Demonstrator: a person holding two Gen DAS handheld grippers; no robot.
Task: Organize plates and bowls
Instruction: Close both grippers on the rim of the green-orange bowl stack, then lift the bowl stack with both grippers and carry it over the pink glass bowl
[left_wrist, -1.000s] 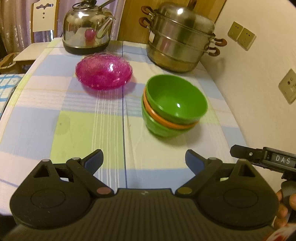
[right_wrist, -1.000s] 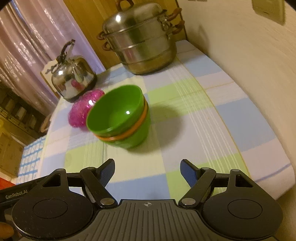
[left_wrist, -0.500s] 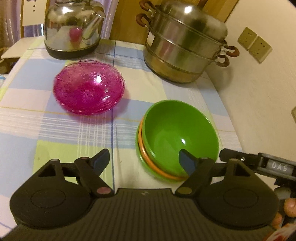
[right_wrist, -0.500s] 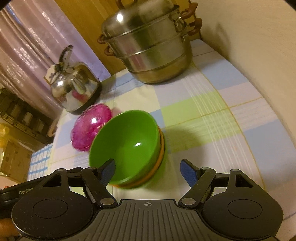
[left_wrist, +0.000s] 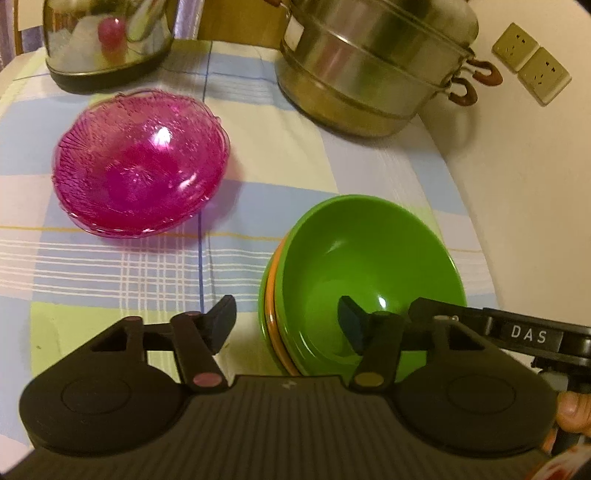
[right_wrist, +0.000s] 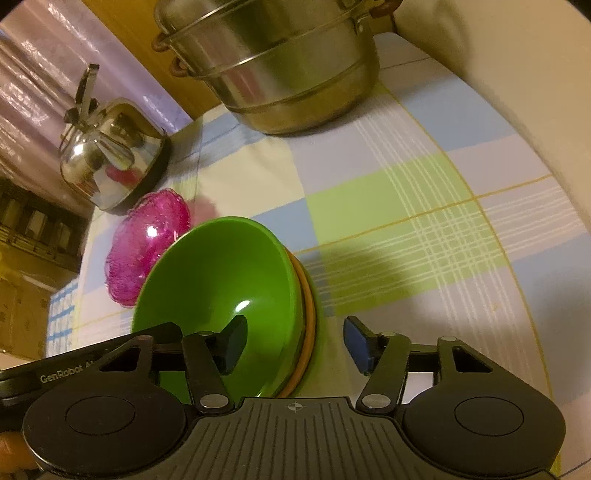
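A stack of bowls (left_wrist: 365, 266), green on top with an orange one and a green one under it, stands on the checked tablecloth; it also shows in the right wrist view (right_wrist: 221, 280). My left gripper (left_wrist: 288, 325) is open and straddles the stack's left rim, one finger inside the top bowl, one outside. My right gripper (right_wrist: 293, 345) is open and straddles the right rim in the same way. A pink glass bowl (left_wrist: 140, 166) sits to the left of the stack; the right wrist view shows it too (right_wrist: 147, 240).
A large steel steamer pot (left_wrist: 373, 62) stands behind the bowls by the wall, and a steel kettle (left_wrist: 107, 40) at the back left. Wall sockets (left_wrist: 532, 62) are on the right wall. The table edge runs close along the right.
Both grippers have moved forward to the bowl stack. Their open jaws now straddle its rim from opposite sides; a second ago they were well short of it.
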